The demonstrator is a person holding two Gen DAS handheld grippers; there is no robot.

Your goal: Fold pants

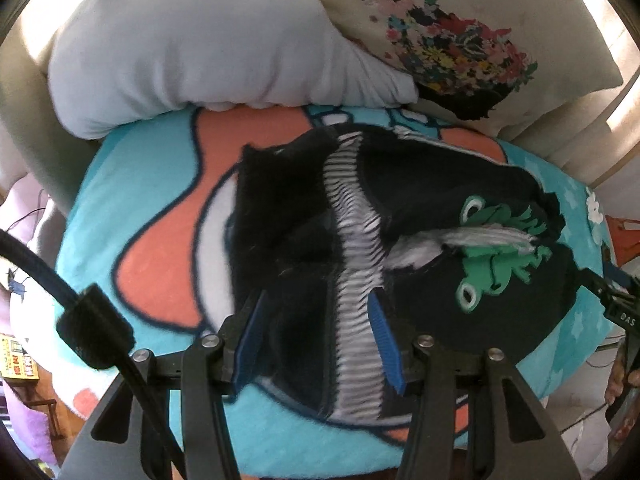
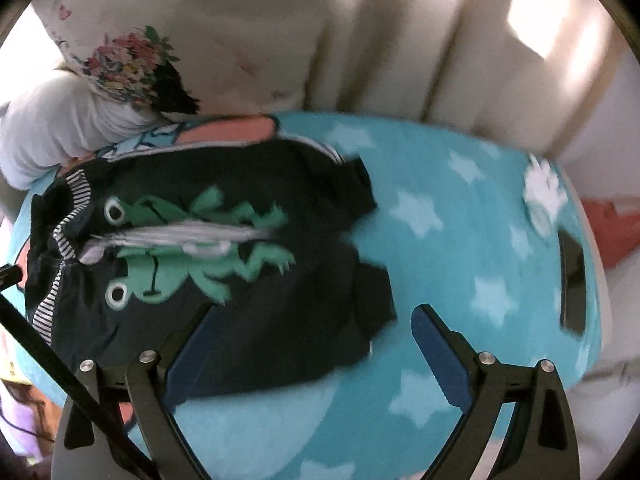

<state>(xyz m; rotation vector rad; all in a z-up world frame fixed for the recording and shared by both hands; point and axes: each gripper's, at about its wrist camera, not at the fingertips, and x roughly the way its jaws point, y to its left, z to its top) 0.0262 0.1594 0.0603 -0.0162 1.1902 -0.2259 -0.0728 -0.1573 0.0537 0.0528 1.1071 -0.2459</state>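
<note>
**A:** Your dark pants (image 1: pixel 420 200) lie crumpled on the turquoise fleece blanket (image 1: pixel 132 176), legs side by side, a green frog print (image 1: pixel 492 268) on each and a striped waistband (image 1: pixel 352 240) running through the middle. Your left claw (image 1: pixel 316 336) stands fairly wide, its blue pads either side of the waist end with cloth lying between them; you cannot tell from here whether the pads press it.

**B:** And the right one?

**A:** Your right claw (image 2: pixel 316 356) is spread wide and grips nothing. Its left pad sits over the near pant leg, its right pad over bare blanket beside the hem.

**B:** What crowds the work?

**A:** A pale grey plush pillow (image 1: pixel 192 48) rests on the blanket's far edge, just behind the pants, and a cream cushion with a flower print (image 1: pixel 452 32) leans beside it. A black cable (image 1: pixel 36 264) crosses the left claw's near side.

**B:** Do the views differ?

**A:** The left wrist view shows the waistband and the orange-and-white pattern (image 1: pixel 160 256) of the blanket. The right wrist view shows the hems (image 2: pixel 368 240), white stars (image 2: pixel 416 208) across open blanket, and a dark flat object (image 2: pixel 574 280) near the far right edge, too blurred to name.
</note>
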